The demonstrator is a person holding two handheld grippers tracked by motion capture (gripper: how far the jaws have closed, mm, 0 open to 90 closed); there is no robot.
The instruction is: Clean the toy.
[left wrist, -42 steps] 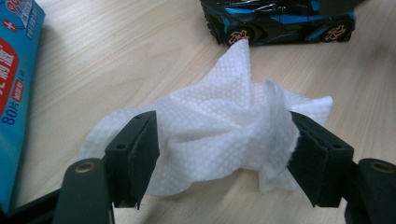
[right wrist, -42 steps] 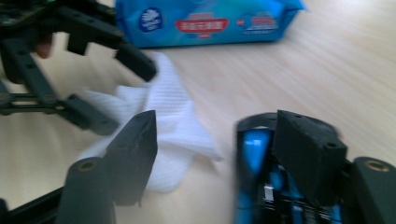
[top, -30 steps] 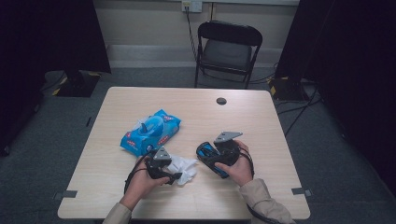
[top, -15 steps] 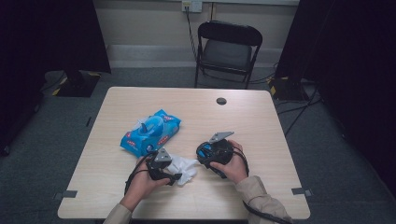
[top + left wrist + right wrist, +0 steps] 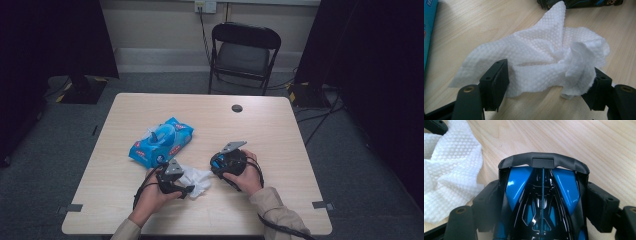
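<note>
A crumpled white wipe (image 5: 199,179) lies on the wooden table (image 5: 280,130) near its front edge. My left gripper (image 5: 183,187) rests on the wipe's left side. In the left gripper view the wipe (image 5: 544,50) spans the gap between the wide-apart jaws of my left gripper (image 5: 546,85), bunched against the right pad. Just right of the wipe, my right gripper (image 5: 220,163) is shut on a blue and black toy car (image 5: 226,161). Its jaws press on both flanks of the car (image 5: 541,192), whose black end points at the wipe (image 5: 451,177).
A blue pack of wipes (image 5: 161,141) lies behind the left gripper, with its edge (image 5: 427,30) at the left. A small black disc (image 5: 237,108) sits near the table's far edge. A black folding chair (image 5: 243,50) stands beyond the table.
The right gripper with the toy car has shifted a little left, closer to the wipe. The left gripper and the wipe have stayed in place.
</note>
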